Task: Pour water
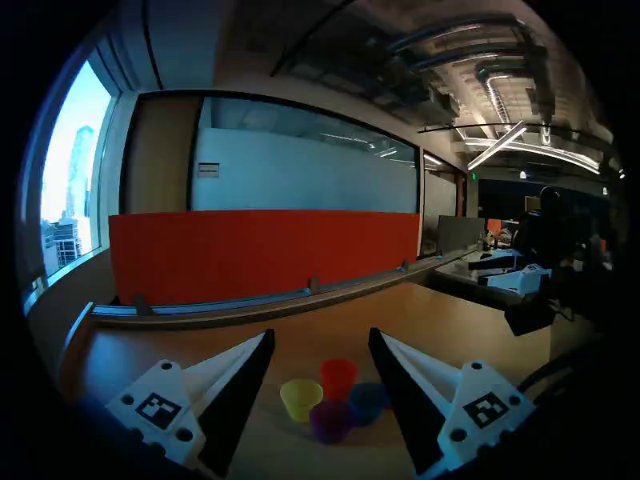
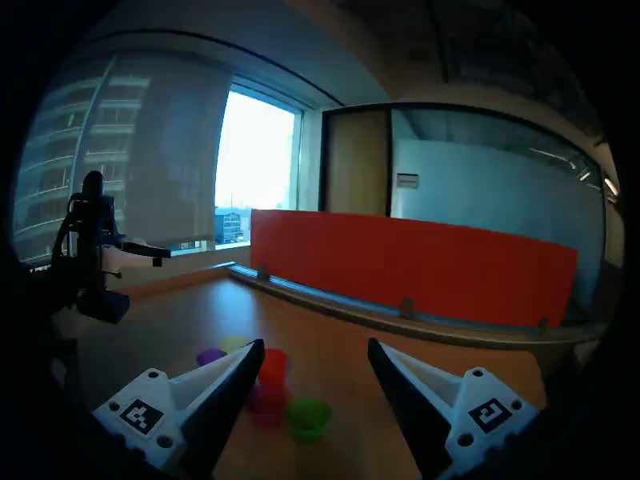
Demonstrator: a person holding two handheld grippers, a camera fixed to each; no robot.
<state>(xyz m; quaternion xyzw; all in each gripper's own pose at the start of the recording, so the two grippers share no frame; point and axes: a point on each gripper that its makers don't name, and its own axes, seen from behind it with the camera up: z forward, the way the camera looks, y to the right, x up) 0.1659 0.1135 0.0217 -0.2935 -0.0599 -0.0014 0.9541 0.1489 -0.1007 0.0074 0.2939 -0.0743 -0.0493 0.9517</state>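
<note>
Left gripper view: left gripper (image 1: pixel 321 333) fingers released, nothing between them. Coloured cups (image 1: pixel 332 418) clustered on the table (image 1: pixel 456 320), in front of the red partition (image 1: pixel 264 252).
Right gripper view: right gripper (image 2: pixel 315 343) fingers spread, empty. Cups (image 2: pixel 308 416) on the table, in front of the partition.

Cups (image 1: pixel 336 396) sat bunched on the table (image 1: pixel 448 312), touching or nearly so, w/ the partition (image 1: pixel 264 252) standing along the table's far edge behind them. Window (image 1: pixel 72 192) was left of the partition in the left gripper view.
</note>
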